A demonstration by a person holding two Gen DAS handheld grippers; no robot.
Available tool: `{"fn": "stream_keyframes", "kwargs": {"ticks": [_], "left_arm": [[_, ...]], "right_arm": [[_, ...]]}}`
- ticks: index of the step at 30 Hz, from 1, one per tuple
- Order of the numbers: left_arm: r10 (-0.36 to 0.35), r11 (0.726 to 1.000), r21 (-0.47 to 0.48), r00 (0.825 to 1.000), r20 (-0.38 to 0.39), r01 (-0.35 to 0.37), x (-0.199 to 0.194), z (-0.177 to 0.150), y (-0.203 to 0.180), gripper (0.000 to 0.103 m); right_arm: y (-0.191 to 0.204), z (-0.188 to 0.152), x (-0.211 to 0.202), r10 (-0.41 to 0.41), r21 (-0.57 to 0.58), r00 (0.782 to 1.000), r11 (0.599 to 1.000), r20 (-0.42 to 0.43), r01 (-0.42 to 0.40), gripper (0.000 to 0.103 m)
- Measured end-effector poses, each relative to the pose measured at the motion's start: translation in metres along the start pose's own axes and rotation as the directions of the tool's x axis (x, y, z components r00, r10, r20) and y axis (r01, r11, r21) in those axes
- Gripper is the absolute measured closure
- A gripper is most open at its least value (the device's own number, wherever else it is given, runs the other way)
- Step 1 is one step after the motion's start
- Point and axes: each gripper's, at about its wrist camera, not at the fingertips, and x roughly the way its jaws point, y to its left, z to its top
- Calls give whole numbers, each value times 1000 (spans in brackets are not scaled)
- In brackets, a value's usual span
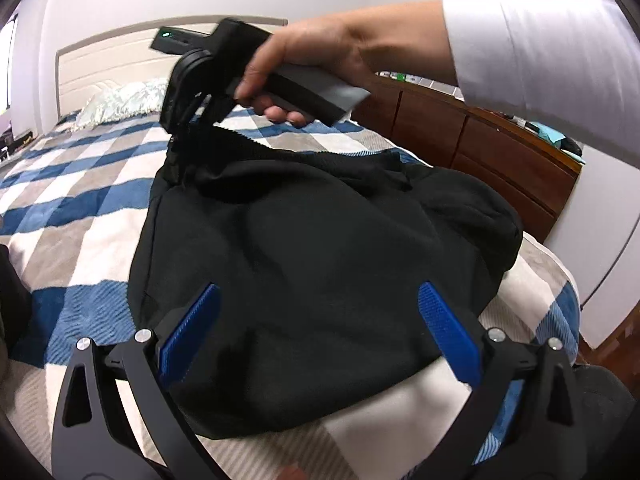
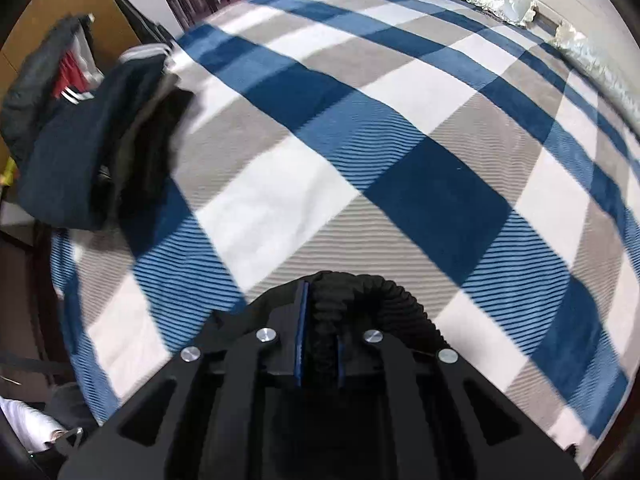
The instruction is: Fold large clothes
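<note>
Looking about halfway: bunched black fabric garment (image 1: 320, 248) on checked bed blanket (image 1: 80, 184), right gripper (image 2: 319, 344) jaws clamping its ribbed hem, left gripper (image 1: 320, 332) jaws spread wide, empty.

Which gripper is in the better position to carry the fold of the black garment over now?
Right. The right gripper is shut on the ribbed edge of the black garment, lifting it above the checked blanket. The left gripper is open, holding nothing.

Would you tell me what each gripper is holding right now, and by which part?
The right gripper is shut on the black garment, pinching a ribbed edge band at its far corner. The left gripper is open above the garment, holding nothing.
</note>
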Motion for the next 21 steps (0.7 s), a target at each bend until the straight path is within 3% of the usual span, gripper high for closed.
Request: {"fn": "stream_keyframes", "kwargs": {"ticks": [7,9,10,11,13,14,18,21], "left_arm": [[-66,998,20,997,-34,67,18,0,-14,6],[-53,997,48,997,-60,56,26,-3,-19,6],[-44,997,58,996,-73,48,31,-5,-21,6],[-39,997,58,995,-91,45,37,-6,-22,6],[-52,997,45,993,-104,57,43,-8,-22,6],[-58,997,42,993,-100,62,44,-9,-22,6],[-50,996,77,997,-64,55,46,-10,-28,6],[-45,997,55,994,-97,51,55,-13,-24,6]], "right_arm": [[11,-7,77,-2,1,994,1000,-109,2,91],[13,-11,85,3,15,992,1000,-124,-1,82],[14,-12,82,35,21,992,999,-123,-33,64],[16,-12,77,74,27,990,997,-119,-71,44],[21,-13,55,130,8,986,992,-107,-130,17],[23,-15,40,137,-6,986,990,-96,-138,10],[13,-30,-23,144,-3,990,990,5,-144,5],[-10,-62,-71,116,75,987,989,112,-125,5]]}}
